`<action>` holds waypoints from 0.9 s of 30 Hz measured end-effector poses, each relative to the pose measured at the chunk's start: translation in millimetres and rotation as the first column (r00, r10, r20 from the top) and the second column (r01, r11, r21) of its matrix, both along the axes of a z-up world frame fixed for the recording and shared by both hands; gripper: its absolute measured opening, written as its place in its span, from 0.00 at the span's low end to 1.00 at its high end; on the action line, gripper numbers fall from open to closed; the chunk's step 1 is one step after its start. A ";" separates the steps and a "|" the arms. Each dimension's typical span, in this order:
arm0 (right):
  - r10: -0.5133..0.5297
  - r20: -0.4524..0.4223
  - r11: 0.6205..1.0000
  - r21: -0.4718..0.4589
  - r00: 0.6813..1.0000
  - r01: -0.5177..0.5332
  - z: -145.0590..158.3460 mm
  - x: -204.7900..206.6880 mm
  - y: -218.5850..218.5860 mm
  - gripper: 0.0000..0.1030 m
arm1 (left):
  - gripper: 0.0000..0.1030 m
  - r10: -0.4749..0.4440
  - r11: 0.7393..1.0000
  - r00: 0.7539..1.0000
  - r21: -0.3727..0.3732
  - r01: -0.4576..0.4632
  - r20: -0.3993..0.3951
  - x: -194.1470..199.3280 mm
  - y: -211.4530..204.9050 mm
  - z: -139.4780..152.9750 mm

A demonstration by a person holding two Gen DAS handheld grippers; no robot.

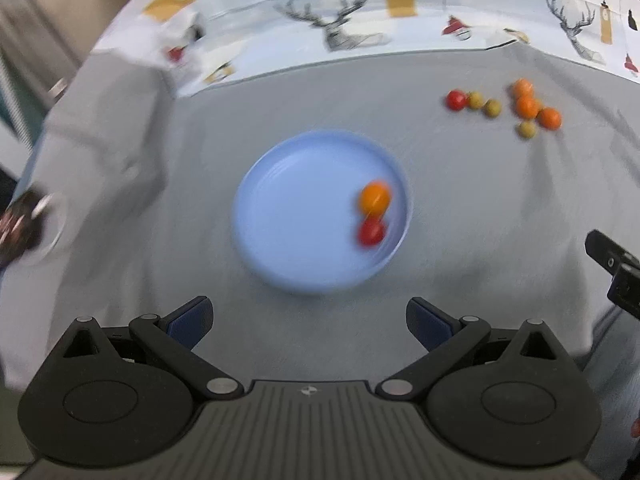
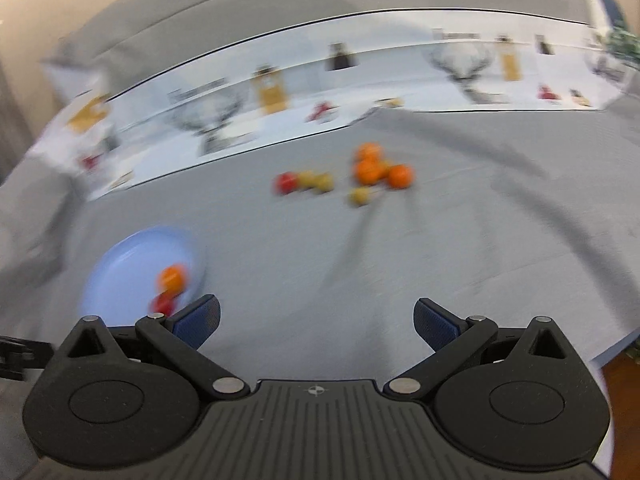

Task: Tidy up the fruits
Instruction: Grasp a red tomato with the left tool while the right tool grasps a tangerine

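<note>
A light blue plate [image 1: 288, 208] lies on the grey cloth ahead of my left gripper [image 1: 309, 320], which is open and empty. On its right side rest an orange fruit [image 1: 375, 197] and a red fruit [image 1: 371, 232], touching. Loose fruit sits far right: a red one [image 1: 456, 100], yellow-green ones [image 1: 493, 108] and three orange ones [image 1: 527, 106]. My right gripper [image 2: 316, 320] is open and empty over bare cloth. In its blurred view the plate [image 2: 124, 276] is at the lower left and the loose orange fruits [image 2: 370, 170] are ahead.
A patterned cloth with deer and clock prints [image 1: 344, 20] hangs along the far side of the table. Part of the other gripper's black body [image 1: 614, 268] shows at the right edge of the left wrist view. A dark object [image 1: 20, 224] sits at the far left.
</note>
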State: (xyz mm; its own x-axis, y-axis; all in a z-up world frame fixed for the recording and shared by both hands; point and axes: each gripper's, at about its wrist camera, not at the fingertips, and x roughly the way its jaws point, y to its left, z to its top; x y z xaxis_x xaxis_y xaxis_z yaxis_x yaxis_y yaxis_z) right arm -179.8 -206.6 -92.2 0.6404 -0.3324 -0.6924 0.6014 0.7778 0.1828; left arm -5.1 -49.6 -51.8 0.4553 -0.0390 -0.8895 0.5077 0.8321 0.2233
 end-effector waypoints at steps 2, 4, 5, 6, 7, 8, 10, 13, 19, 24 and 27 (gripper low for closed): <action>-0.047 0.005 0.999 -0.026 0.999 0.047 -10.8 5.8 -27.3 0.99 | 1.00 -0.015 1.000 1.000 -0.001 0.015 -0.002 20.8 -33.2 -5.7; -0.087 0.003 0.994 -0.068 0.996 0.087 -22.3 15.4 -53.1 0.99 | 1.00 -0.037 0.999 0.999 -0.015 0.037 -0.010 40.9 -65.7 -12.3; -0.102 0.002 0.991 -0.088 0.995 0.101 -28.4 21.5 -66.0 0.99 | 1.00 -0.052 0.998 0.999 -0.021 0.052 -0.009 50.9 -82.6 -16.2; -0.116 -0.002 0.987 -0.108 0.993 0.115 -34.9 29.2 -79.3 0.99 | 1.00 -0.068 0.997 0.998 -0.020 0.068 -0.003 61.8 -100.9 -21.4; -0.127 -0.002 0.984 -0.126 0.992 0.126 -41.7 38.3 -92.1 0.99 | 1.00 -0.087 0.996 0.996 -0.016 0.087 0.005 72.4 -118.6 -27.9; -0.134 -0.001 0.981 -0.144 0.991 0.132 -48.2 47.0 -102.9 0.99 | 1.00 -0.105 0.994 0.994 -0.010 0.105 0.008 83.4 -135.4 -35.5; -0.144 -0.010 0.974 -0.180 0.989 0.140 -64.6 68.2 -126.9 0.99 | 1.00 -0.148 0.989 0.989 0.017 0.148 -0.001 106.6 -170.9 -56.1; -0.147 -0.052 0.972 -0.194 0.988 0.134 -93.5 101.0 -160.9 0.99 | 1.00 -0.212 0.974 0.977 0.080 0.214 -0.031 135.9 -216.0 -93.3; -0.130 -0.080 0.980 -0.161 0.988 0.116 -136.3 140.7 -201.3 0.99 | 1.00 -0.262 0.957 0.961 0.107 0.271 -0.090 177.8 -265.6 -148.5; -0.098 -0.054 0.969 -0.233 0.994 0.083 -143.9 154.9 -202.0 0.99 | 0.97 -0.305 0.951 0.949 0.031 0.308 -0.074 191.9 -276.3 -151.1; -0.086 -0.041 0.971 -0.225 0.995 0.074 -142.5 155.9 -202.7 0.84 | 0.29 -0.371 0.929 0.924 -0.038 0.369 -0.091 188.6 -275.7 -145.3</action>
